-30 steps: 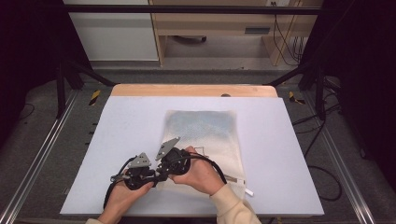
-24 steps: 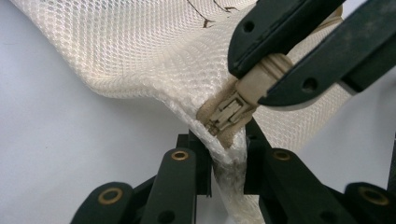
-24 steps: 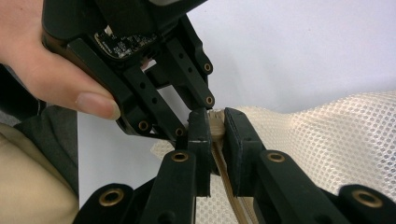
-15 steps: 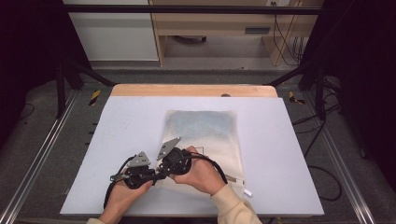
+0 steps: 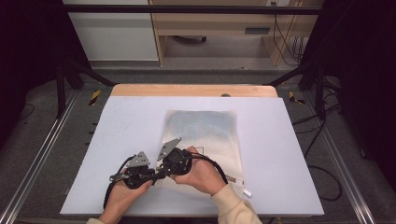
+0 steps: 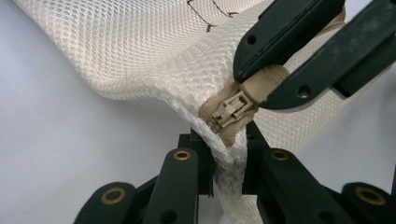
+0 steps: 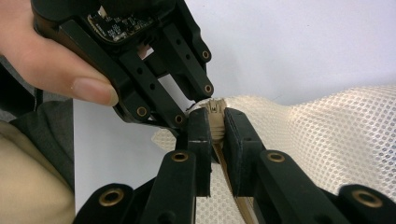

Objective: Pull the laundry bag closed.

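Cream mesh bag [image 5: 205, 135] lies flat on the white table [image 5: 126, 121], just right of table centre, its near-left corner lifted between the 2 grippers.

Left gripper [image 5: 140, 173], high view: at 7 o'clock from the bag's middle, held in the person's left hand [image 5: 122, 198]. In the left gripper view its jaws have just been closing and now pinch the bag's mesh edge [image 6: 229, 163] directly below the zipper slider [image 6: 229, 111]. Pads pressed on fabric from both sides.

Right gripper [image 5: 164, 169], high view: touching distance from the left one, at its 3 o'clock, held in the right hand [image 5: 203, 175]. In the right gripper view its jaws are clamped on the beige zipper tape [image 7: 215, 125] at the corner. In the left gripper view the same jaws come in from 2 o'clock and grip the beige tab just above the slider.

Both grippers meet at the one corner; the rest of the bag rests on the table toward 12 o'clock.
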Motion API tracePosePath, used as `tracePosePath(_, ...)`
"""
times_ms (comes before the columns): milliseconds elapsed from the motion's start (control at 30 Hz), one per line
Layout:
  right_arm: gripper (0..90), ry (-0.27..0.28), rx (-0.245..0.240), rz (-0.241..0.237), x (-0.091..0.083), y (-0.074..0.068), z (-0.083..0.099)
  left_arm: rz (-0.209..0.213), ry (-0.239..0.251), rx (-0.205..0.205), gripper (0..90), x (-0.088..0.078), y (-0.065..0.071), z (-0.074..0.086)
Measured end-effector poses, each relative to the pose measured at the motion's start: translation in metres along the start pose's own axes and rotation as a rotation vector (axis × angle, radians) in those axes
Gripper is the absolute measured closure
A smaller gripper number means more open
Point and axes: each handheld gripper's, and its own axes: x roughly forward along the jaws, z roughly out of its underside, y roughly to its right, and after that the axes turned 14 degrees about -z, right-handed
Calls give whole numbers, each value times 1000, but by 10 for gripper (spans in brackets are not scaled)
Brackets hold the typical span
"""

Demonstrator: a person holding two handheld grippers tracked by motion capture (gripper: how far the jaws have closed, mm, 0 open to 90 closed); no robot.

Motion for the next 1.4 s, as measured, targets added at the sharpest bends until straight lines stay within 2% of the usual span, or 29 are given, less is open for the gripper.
tracePosePath(500,820,-17,1,7,1,1,3,-9,5,-1,814,-1,0,-1)
tracePosePath(1400,823,-33,-4,16,-1,1,6,0,18,2,821,-4,-1,-2)
